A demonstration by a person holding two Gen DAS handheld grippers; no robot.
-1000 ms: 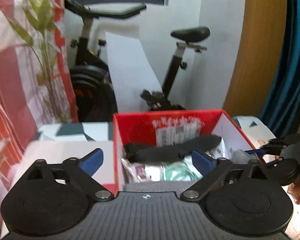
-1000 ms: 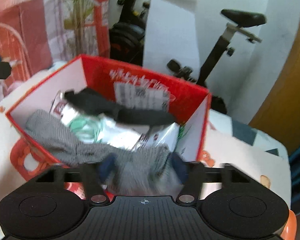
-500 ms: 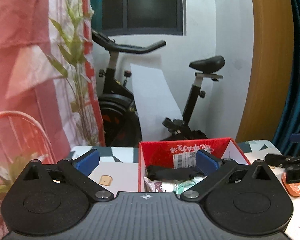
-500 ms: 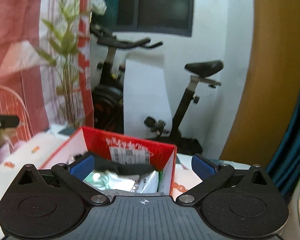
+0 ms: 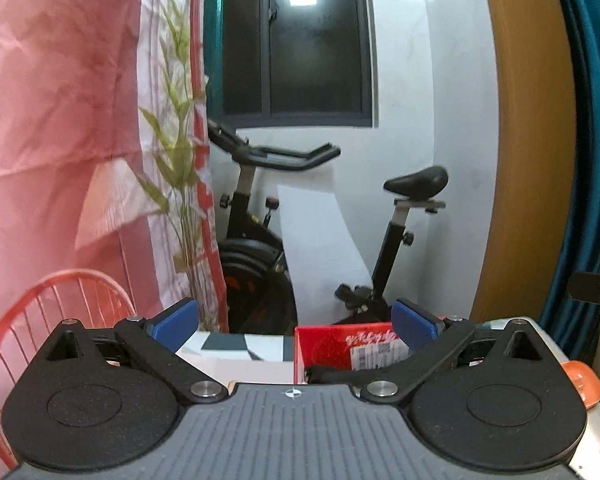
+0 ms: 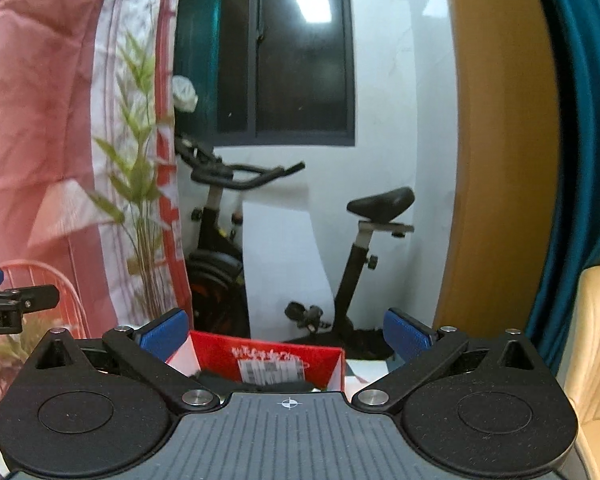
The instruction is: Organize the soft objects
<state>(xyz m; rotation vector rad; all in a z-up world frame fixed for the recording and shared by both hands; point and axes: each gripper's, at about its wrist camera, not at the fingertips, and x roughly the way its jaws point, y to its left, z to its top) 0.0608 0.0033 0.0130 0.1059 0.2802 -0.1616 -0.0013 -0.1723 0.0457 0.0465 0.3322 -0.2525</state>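
Black sock (image 6: pixel 256 385) lies crosswise in the red box (image 6: pixel 268 356); both tongs (image 5: pixel 294 322) (image 6: pixel 286 334) gape wide, empty.

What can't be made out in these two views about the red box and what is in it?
- Red box contents, left wrist view: only a black strip shows; the left gripper body hides the rest.
- Red box, right wrist view: its lower part is hidden behind the right gripper.
- White label: print too small and blurred to read.
- Right gripper in the left wrist view: cut off by the right edge.
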